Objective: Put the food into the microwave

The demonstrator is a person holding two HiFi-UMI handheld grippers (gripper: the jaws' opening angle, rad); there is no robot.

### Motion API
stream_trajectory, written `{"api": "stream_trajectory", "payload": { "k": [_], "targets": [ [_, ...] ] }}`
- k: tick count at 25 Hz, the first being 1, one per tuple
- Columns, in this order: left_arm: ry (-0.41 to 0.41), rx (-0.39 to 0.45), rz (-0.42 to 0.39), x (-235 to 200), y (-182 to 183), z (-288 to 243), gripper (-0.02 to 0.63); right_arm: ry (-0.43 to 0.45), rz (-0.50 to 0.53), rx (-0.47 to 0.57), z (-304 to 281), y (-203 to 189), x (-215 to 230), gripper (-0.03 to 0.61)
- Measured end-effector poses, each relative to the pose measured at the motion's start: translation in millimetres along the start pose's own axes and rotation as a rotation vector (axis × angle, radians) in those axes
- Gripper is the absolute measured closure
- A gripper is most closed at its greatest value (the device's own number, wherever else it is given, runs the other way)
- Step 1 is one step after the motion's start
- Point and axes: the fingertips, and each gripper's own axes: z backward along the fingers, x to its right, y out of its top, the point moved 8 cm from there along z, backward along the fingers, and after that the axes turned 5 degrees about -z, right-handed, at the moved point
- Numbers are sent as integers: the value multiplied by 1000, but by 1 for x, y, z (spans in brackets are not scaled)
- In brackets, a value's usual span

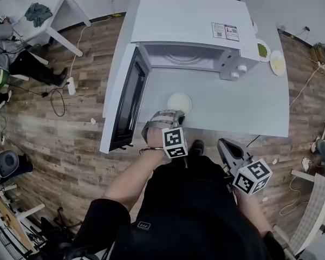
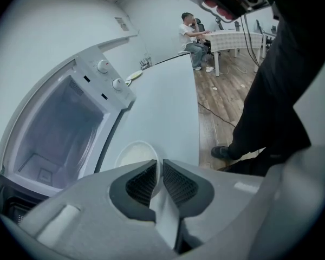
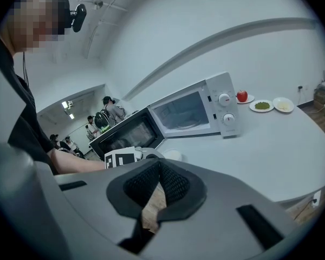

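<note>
I checked the white table (image 1: 249, 107) in all three views. The microwave (image 1: 189, 31) stood at the table's far left corner. Its door (image 1: 127, 99) was swung wide open along the left edge, and the glass turntable (image 1: 181, 58) showed inside.

The white bowl (image 1: 179, 102) sat on the table in front of the open cavity, close to the near edge and just right of the door. Its inside looked pale, and I could not tell what it contained.

The left gripper (image 1: 170, 114) reached in over the near edge and pointed steeply down at the bowl's near side. In the left gripper view the jaws stood almost together, with the bowl's rim caught between the ribbed pads (image 2: 142, 184). I recorded this gripper as clamped on that rim.

The right gripper (image 1: 226, 147) hung off the table on my side of the near edge, over the wooden floor (image 1: 70, 118) and well apart from the bowl. In the right gripper view its jaws were closed pad against pad and held nothing.

Toward the far right corner, beside the microwave's control panel, stood a row of three items: a red apple (image 3: 242, 96), a plate of green food (image 3: 261, 106) and a plate of pale food (image 3: 283, 104). None of these touched either gripper.

In the left gripper view a person (image 2: 192, 37) sat at another table beyond the far edge.
</note>
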Motion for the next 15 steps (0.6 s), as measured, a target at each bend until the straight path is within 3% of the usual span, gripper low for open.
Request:
{"api": "stream_trajectory", "payload": {
  "k": [6, 15],
  "targets": [
    [-12, 3, 2, 5, -2, 6, 577, 12, 22, 1, -8, 7, -3, 565],
    [42, -12, -25, -3, -9, 15, 577, 15, 35, 5, -13, 10, -7, 565]
  ]
}}
